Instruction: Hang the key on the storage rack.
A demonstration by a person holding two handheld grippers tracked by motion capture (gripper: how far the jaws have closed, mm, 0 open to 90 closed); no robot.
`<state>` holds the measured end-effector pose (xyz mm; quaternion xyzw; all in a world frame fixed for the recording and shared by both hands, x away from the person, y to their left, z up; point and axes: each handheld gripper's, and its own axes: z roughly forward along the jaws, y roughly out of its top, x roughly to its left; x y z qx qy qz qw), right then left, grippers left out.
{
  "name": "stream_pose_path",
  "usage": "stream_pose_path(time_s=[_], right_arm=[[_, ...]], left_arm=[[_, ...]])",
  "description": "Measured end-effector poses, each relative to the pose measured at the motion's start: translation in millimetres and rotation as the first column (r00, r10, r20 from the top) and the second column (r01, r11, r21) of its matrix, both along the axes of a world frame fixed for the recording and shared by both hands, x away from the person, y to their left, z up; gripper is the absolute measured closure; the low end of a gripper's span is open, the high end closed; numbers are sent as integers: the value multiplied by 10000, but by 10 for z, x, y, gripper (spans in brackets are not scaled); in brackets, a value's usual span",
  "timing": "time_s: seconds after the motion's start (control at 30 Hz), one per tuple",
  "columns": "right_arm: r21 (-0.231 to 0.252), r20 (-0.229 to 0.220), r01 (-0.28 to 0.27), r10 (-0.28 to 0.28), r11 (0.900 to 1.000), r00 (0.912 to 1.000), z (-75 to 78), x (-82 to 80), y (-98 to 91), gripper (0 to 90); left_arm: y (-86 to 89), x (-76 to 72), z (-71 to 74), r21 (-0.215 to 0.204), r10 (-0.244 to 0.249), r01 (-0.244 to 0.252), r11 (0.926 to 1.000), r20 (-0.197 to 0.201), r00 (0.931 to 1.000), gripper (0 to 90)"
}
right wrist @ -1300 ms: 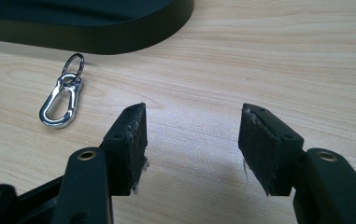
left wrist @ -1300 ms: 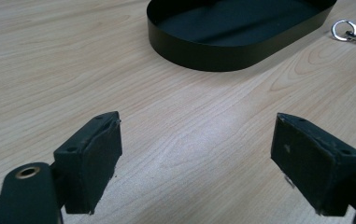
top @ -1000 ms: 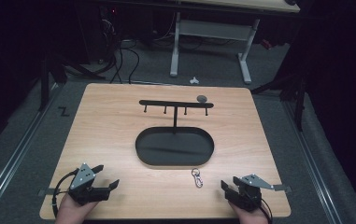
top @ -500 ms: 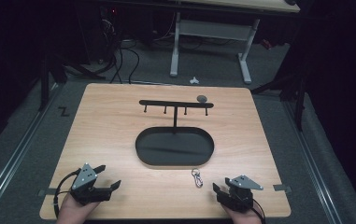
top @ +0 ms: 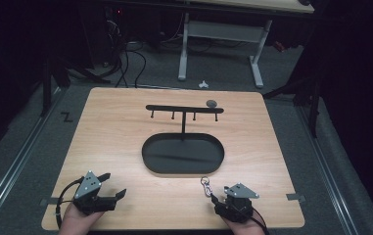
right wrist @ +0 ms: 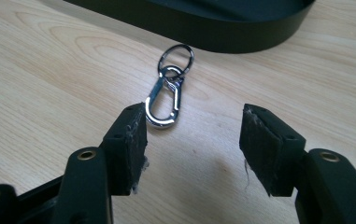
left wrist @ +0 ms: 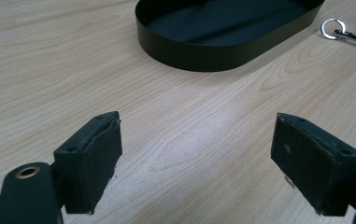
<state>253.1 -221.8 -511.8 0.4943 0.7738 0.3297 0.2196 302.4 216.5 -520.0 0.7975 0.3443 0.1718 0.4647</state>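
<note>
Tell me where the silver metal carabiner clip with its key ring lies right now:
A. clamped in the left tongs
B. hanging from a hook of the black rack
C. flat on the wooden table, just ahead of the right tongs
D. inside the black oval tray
C: the silver metal carabiner clip lies flat on the wooden table, outside the black oval tray, just ahead of the open right tongs, whose pads do not press on it.

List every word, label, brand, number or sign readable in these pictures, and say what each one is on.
"Z": a black mark shaped like that letter on the grey floor left of the table; it may be no more than tape.
No readable text on the carabiner keyring, the black oval tray, the hook rack or either gripper.
</note>
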Motion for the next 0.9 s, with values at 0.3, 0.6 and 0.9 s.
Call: stream_pose_path(time_s=[0.3,0.6,0.9], right_arm=[[-98,-116,-222,221,9997,9997,-40,-7,68,418],[-257,-653,-36,19,9997,9979,-48,29,127,487],[-740,-1441,-344,234,9967,9893,55,141,167,400]], left_arm=[[-21,-10,0,72,-66,66,10000,3,10000,170],[-33,-10,-12,208,-182,183,9996,-44,9998,170],[-19,-9,-9,99,-158,158,9998,-68,9999,170]])
